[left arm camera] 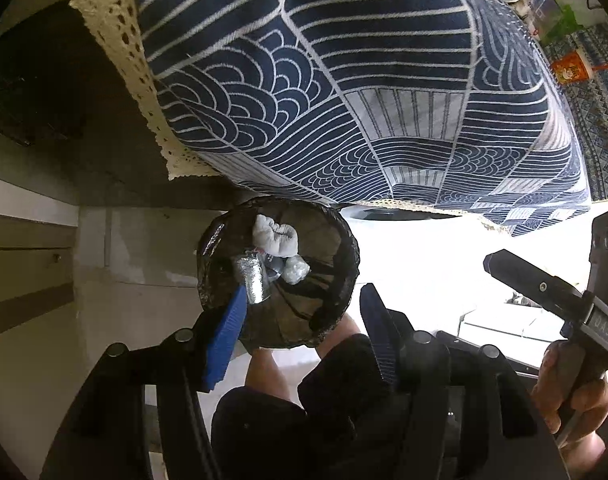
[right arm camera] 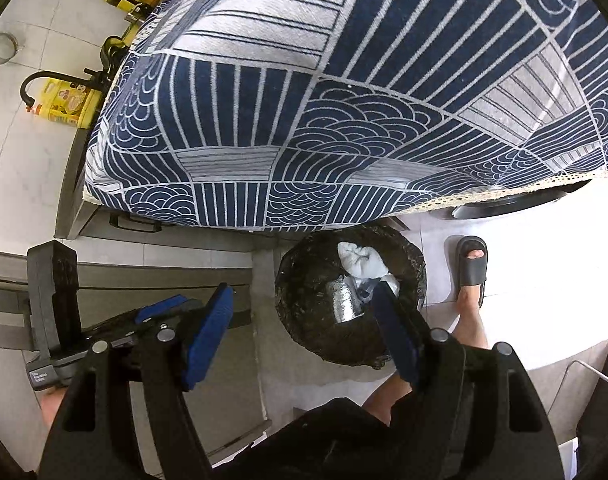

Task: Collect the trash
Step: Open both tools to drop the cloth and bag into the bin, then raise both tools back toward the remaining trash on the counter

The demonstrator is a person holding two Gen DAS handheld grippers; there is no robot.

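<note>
Both grippers, left [left arm camera: 300,312] and right [right arm camera: 304,328], hang open and empty above the bin [left arm camera: 343,248] holding foil [left arm camera: 252,280] and tissue [left arm camera: 275,235]

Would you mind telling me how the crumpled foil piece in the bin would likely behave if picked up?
The crumpled foil piece probably weighs little and would dent under pressure, judging by its creased surface. Lying loose on the black bin liner, it might slide.

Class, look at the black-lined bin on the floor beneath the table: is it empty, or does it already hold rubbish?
It holds rubbish. Inside the bin lie a crumpled white tissue and a crushed silver wrapper.
</note>
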